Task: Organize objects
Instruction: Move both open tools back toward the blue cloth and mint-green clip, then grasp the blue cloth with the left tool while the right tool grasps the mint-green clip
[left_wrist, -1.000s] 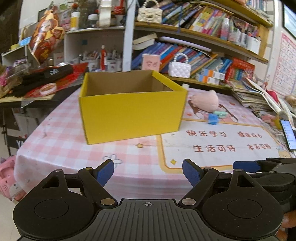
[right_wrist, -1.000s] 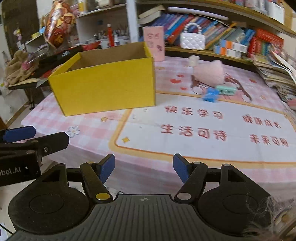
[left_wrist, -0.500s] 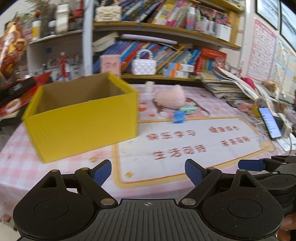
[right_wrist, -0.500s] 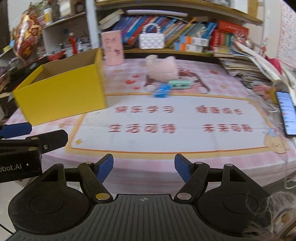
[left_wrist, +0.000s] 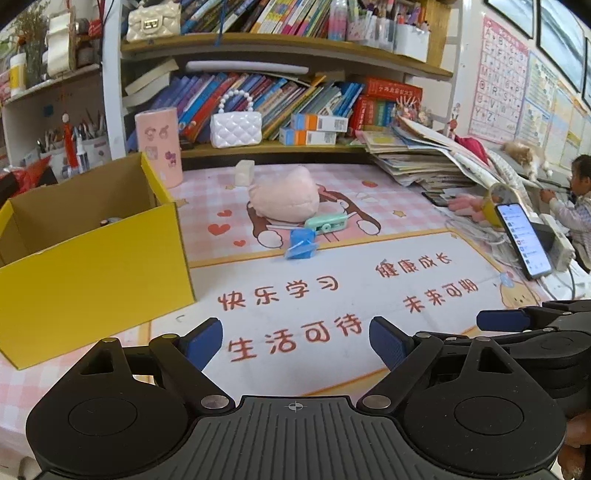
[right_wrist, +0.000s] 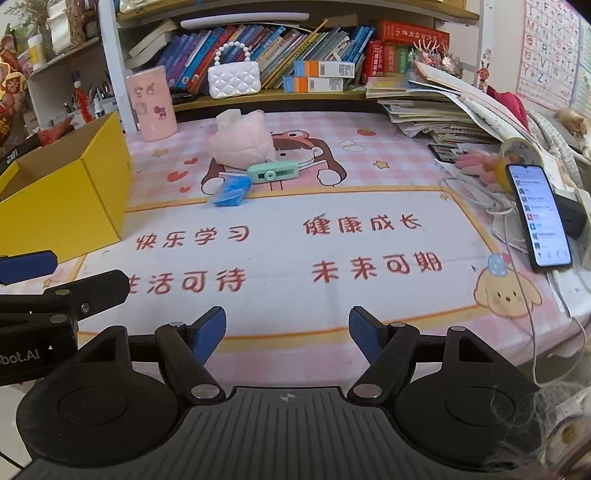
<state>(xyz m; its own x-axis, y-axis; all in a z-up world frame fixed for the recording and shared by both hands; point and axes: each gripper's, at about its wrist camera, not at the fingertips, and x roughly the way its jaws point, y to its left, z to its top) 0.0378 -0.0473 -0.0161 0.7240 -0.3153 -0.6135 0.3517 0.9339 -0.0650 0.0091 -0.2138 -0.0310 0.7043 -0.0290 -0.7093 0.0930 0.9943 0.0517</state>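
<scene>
The table (left_wrist: 424, 258) is wearing a pink checked cloth with a big printed mat, and bookshelves are rising along its far edge. The yellow cardboard box (left_wrist: 92, 273) is sitting open-topped at the table's left edge, with something small lying inside that I cannot make out. A stack of magazines and papers (left_wrist: 413, 162) is piling up at the far right corner. The pink plush toy (left_wrist: 284, 199) is resting toward the far middle of the table, well apart from the box. A pink cylindrical holder (left_wrist: 159, 144) is standing upright at the far edge, just behind the box's far corner. A phone (left_wrist: 522, 240) with its screen lit is leaning near the right edge. The mint-green clip (left_wrist: 327, 222) is lying just in front of the plush toy, touching or nearly touching it. The crumpled blue wrapper (left_wrist: 301, 247) is lying just beside the clip, nearer the front.

The left gripper (left_wrist: 295, 339) is hovering above the front edge with its jaws standing wide apart and nothing between them. The right gripper (right_wrist: 288, 330) is hanging beside it, also over the front edge; its jaws have just been opening, they are parted and are gripping nothing.
</scene>
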